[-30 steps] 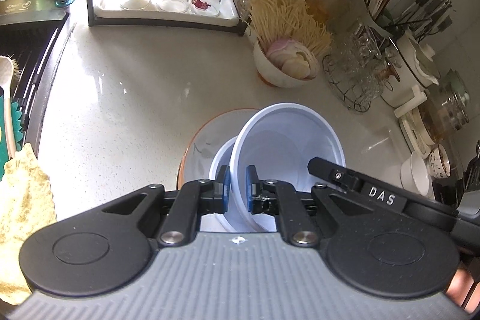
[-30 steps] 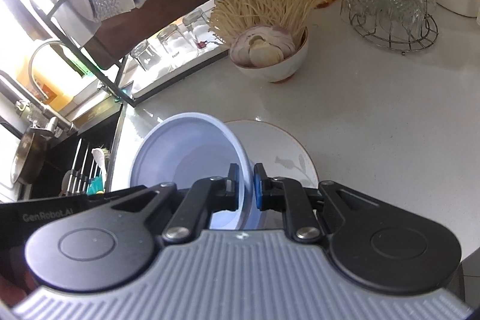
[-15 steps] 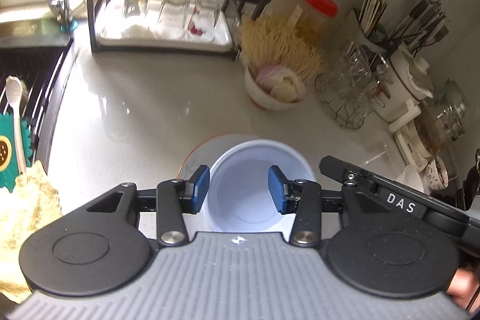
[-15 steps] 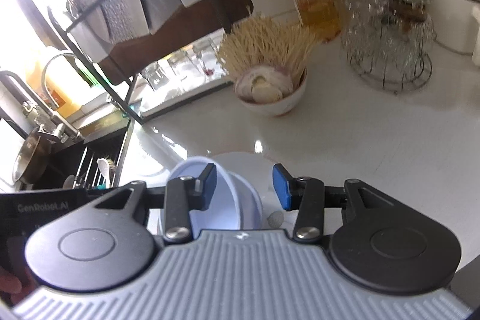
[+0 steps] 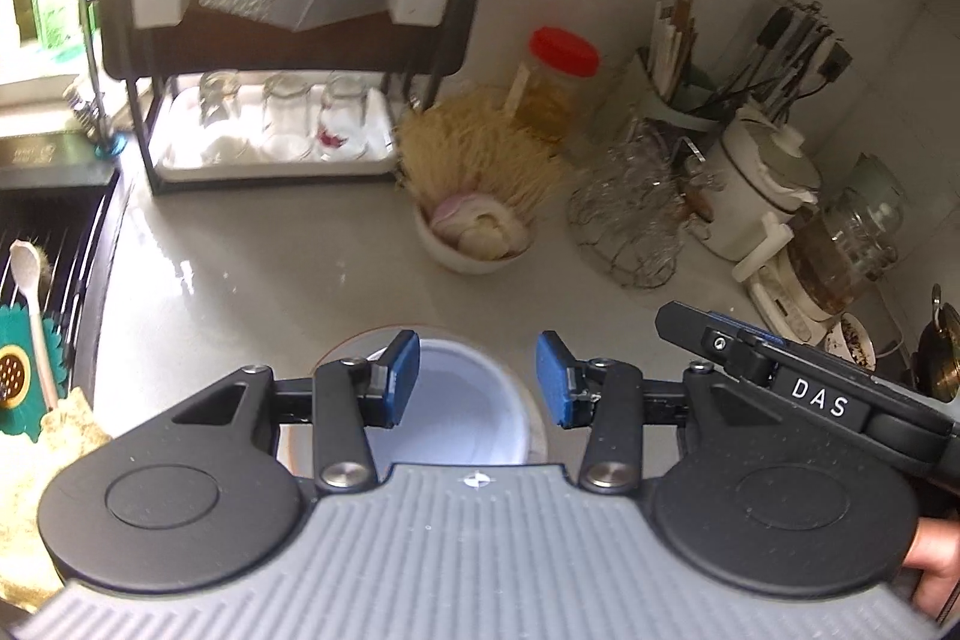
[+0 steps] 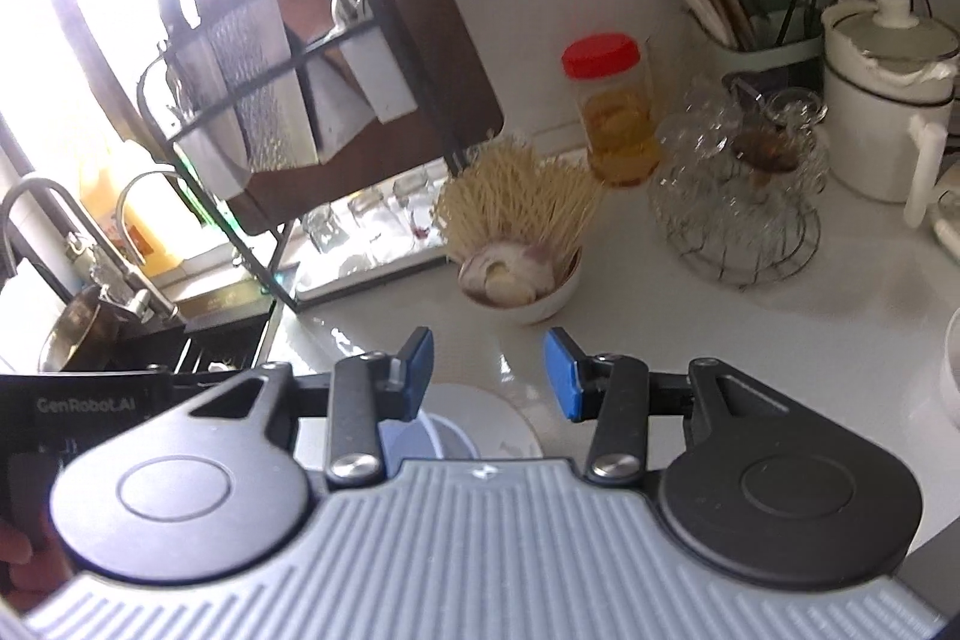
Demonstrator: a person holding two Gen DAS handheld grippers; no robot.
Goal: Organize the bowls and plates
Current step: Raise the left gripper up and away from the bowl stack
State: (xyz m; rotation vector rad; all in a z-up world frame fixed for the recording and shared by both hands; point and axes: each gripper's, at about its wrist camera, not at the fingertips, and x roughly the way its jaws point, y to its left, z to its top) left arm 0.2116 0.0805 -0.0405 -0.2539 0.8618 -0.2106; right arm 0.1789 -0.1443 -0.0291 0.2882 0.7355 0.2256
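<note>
The lavender bowl [image 5: 474, 400] sits upright on a brown-rimmed plate [image 6: 498, 415] on the white counter [image 5: 252, 280], below and free of both tools. My left gripper [image 5: 477, 385] has its jaws apart, just opened, empty. My right gripper [image 6: 489, 379] likewise: jaws apart, nothing between.

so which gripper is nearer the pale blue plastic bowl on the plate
Left. The left gripper hangs open right above the pale blue plastic bowl; the right gripper, also open, sits off to the bowl's side.
</note>
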